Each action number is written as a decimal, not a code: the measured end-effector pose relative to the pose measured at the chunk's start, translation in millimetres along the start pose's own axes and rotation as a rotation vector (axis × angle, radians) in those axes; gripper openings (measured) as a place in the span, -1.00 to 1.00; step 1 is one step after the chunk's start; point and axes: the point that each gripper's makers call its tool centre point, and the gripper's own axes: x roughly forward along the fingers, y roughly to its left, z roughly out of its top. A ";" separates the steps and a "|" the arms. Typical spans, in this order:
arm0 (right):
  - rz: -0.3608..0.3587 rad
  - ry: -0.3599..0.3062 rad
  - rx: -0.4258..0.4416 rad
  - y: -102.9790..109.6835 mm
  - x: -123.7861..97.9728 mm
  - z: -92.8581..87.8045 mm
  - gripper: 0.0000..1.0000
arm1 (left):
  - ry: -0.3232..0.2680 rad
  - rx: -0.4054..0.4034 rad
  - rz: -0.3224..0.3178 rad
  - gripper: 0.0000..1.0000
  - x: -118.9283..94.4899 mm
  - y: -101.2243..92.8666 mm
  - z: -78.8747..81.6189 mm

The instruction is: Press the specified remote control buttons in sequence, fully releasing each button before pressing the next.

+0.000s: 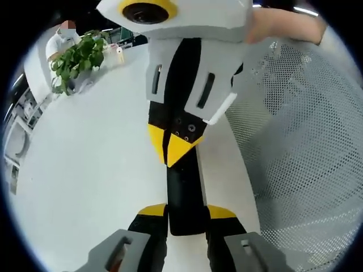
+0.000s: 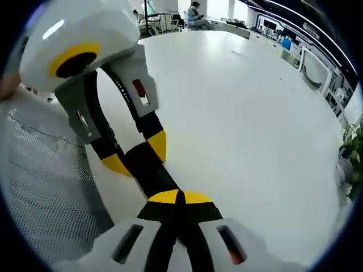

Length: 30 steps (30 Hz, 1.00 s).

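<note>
A black remote control is held above the white table, seen end-on as a narrow dark slab. My left gripper is shut on the remote, one yellow-tipped jaw on each long side. My right gripper comes down from the top of the left gripper view, shut, its joined yellow tips resting on the remote's upper face. In the right gripper view the right gripper has its tips together on the remote, and the left gripper clamps the remote's far part. The buttons are hidden.
A grey mesh chair back stands close beside the grippers, also on the left of the right gripper view. A potted plant sits at the table's far edge. A hand holds the right gripper. A person sits far off.
</note>
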 end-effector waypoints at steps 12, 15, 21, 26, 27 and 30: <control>0.068 0.249 0.013 -1.8 5.1 -1.2 -1.00 | -0.004 -0.004 -0.007 -0.50 0.1 0.7 -0.1; 0.079 0.315 0.033 -3.3 6.8 -1.3 -1.00 | -0.012 -0.009 -0.007 -0.50 0.1 0.7 -0.2; 0.076 0.392 0.064 -6.0 8.6 -2.3 -1.00 | -0.027 -0.016 -0.010 -0.50 -0.1 0.9 -0.1; 0.057 0.358 -0.069 -4.4 6.5 -2.1 -1.00 | -0.030 -0.020 -0.010 -0.50 -0.4 0.4 0.4; 0.063 0.343 -0.055 -3.1 5.8 -2.4 -1.00 | -0.033 -0.015 -0.011 -0.50 -0.6 0.4 0.8; 0.090 0.286 -0.001 -1.3 3.6 -4.5 -1.00 | -0.024 -0.007 -0.011 -0.51 -0.8 0.9 -0.3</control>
